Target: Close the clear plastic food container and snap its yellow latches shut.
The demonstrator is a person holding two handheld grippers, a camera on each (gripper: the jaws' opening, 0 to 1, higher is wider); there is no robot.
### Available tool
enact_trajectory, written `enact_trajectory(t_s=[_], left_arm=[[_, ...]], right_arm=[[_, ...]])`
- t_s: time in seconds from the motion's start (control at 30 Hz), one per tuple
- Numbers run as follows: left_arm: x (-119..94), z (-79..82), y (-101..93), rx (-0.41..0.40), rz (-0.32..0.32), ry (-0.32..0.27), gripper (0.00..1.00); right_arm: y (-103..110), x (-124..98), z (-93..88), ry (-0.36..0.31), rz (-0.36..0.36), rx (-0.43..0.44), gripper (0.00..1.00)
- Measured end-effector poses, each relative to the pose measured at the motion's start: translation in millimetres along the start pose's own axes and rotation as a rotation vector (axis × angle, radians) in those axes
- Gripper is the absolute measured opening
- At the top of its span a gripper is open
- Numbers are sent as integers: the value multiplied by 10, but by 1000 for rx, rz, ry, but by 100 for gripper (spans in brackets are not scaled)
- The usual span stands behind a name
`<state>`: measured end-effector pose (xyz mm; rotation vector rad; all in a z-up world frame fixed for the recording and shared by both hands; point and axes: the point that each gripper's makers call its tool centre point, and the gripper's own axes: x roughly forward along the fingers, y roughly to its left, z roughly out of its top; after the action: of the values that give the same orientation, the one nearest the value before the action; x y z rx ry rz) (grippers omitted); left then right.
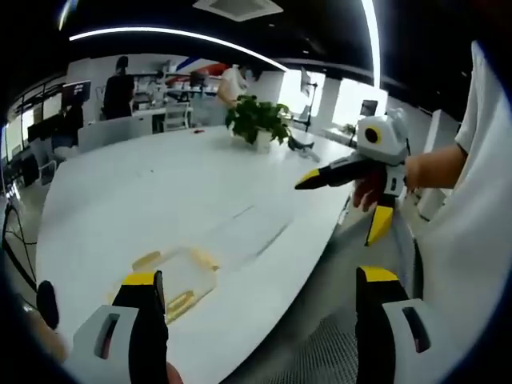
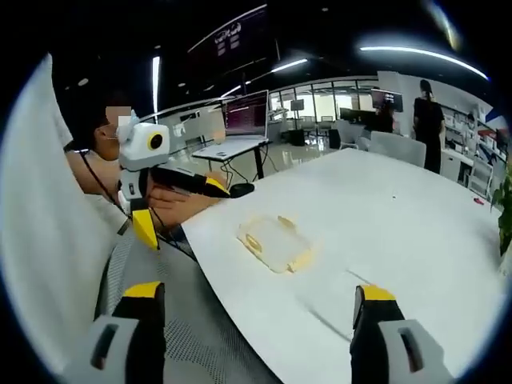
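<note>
The clear plastic container [image 1: 181, 280] with yellow latches on its sides lies flat on the white table [image 1: 160, 192], close to the near edge. My left gripper [image 1: 260, 292] hovers above it, open wide, the container just right of its left jaw. My right gripper [image 1: 342, 206], held in a hand, floats off the table's edge, open, holding nothing. In the right gripper view the container [image 2: 276, 242] lies ahead between my open right gripper's [image 2: 258, 300] jaws, well beyond them. The left gripper [image 2: 184, 210] is at the left, open, off the table [image 2: 416, 216] edge.
A potted plant [image 1: 258, 120] stands at the table's far end. A laptop [image 2: 240, 128] sits on another desk. A person [image 1: 118, 88] stands by desks in the background. Grey mesh flooring [image 2: 200, 344] lies below the table edge.
</note>
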<state>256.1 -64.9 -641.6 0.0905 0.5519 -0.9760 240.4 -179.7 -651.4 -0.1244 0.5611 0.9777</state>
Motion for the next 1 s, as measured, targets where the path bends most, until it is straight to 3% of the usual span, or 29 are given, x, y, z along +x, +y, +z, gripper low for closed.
enact_trajectory(t_s=[0.27,0.57,1.0], left_arm=[[-59,48,286,113,-40,57,96],[-51,-104,496,178,-79,165,95],[-93,-265,939,339,-104,262,90]], right_arm=[[-103,230,204,27,39,-91,96],[-159,440,341,49,73,-155,93],[-281,736,251,176,99,-288,83]])
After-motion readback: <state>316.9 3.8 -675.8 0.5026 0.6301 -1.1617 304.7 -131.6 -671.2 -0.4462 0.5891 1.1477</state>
